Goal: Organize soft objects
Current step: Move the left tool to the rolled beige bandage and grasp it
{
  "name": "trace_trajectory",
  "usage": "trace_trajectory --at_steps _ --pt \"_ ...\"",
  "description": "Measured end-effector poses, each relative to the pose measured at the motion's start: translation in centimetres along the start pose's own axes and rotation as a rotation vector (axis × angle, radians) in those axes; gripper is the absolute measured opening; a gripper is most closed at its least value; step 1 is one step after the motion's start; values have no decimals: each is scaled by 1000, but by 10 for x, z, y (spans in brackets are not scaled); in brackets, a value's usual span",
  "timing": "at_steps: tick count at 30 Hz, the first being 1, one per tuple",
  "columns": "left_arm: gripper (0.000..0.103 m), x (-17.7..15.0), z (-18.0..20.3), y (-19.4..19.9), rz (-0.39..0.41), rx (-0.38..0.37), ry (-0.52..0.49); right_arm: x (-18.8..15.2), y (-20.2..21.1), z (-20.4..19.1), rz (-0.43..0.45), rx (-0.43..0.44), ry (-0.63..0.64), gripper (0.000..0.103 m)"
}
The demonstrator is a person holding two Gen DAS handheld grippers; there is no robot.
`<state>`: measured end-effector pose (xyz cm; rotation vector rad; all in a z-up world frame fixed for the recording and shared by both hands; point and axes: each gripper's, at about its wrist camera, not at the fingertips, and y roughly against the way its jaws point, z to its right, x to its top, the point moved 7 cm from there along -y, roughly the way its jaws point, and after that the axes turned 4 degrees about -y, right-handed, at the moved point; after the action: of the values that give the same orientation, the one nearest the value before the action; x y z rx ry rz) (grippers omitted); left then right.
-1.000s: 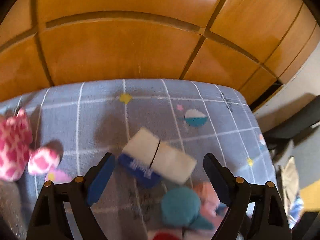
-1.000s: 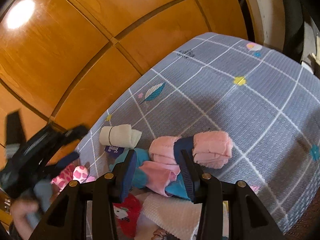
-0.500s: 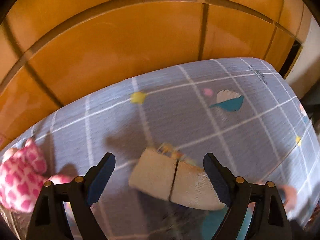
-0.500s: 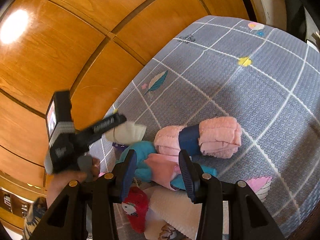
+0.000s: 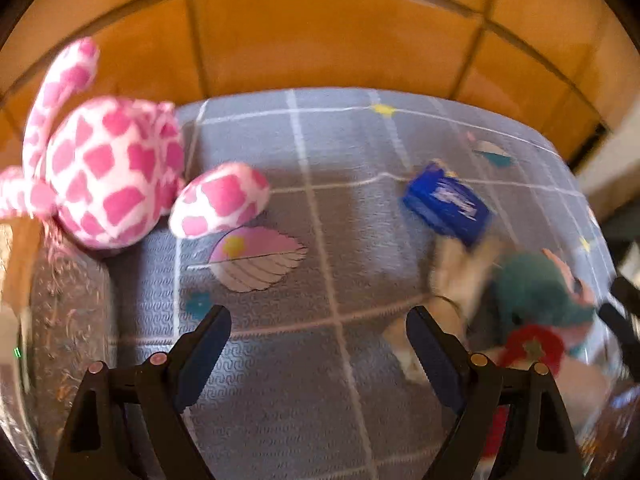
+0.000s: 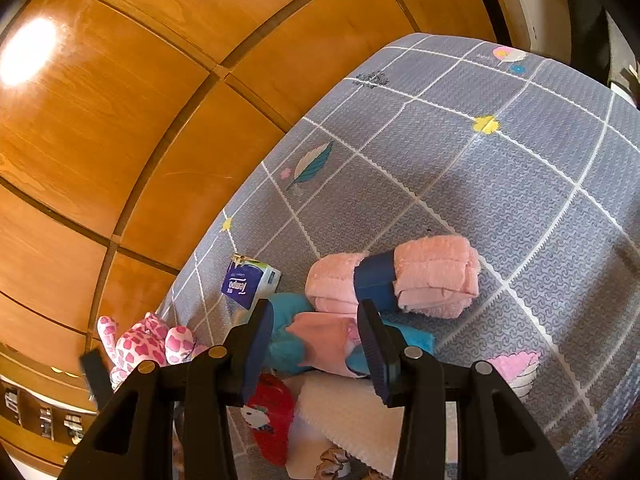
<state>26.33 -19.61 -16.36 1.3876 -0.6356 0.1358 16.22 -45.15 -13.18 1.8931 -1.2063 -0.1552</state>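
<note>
The left gripper (image 5: 318,346), jaws wide and empty, has swung off the cream roll (image 5: 460,276) toward the pink spotted plush (image 5: 112,172) on the mat (image 5: 360,140), likely its next pickup.

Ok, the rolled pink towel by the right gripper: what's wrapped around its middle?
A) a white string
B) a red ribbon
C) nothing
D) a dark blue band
D: in the right wrist view the rolled pink towel lies on the grey mat with a dark blue band around its middle.
</note>
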Motion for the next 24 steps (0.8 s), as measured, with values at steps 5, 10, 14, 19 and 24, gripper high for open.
trace_trajectory --at_steps 5,10,14,19,24 --pt "90 3 37 19 82 -16 -241 0 0 0 4 -19 10 44" --pt "78 7 74 4 91 26 -494 0 1 1 7 -34 15 44" --pt "71 9 83 -22 21 -22 -521 -1 -1 2 1 -45 23 44" --pt "44 6 75 -39 -15 -51 -469 -3 -5 3 -9 -60 38 44" --pt "43 -1 42 -18 18 -111 -269 -5 -6 -1 -8 -69 71 44"
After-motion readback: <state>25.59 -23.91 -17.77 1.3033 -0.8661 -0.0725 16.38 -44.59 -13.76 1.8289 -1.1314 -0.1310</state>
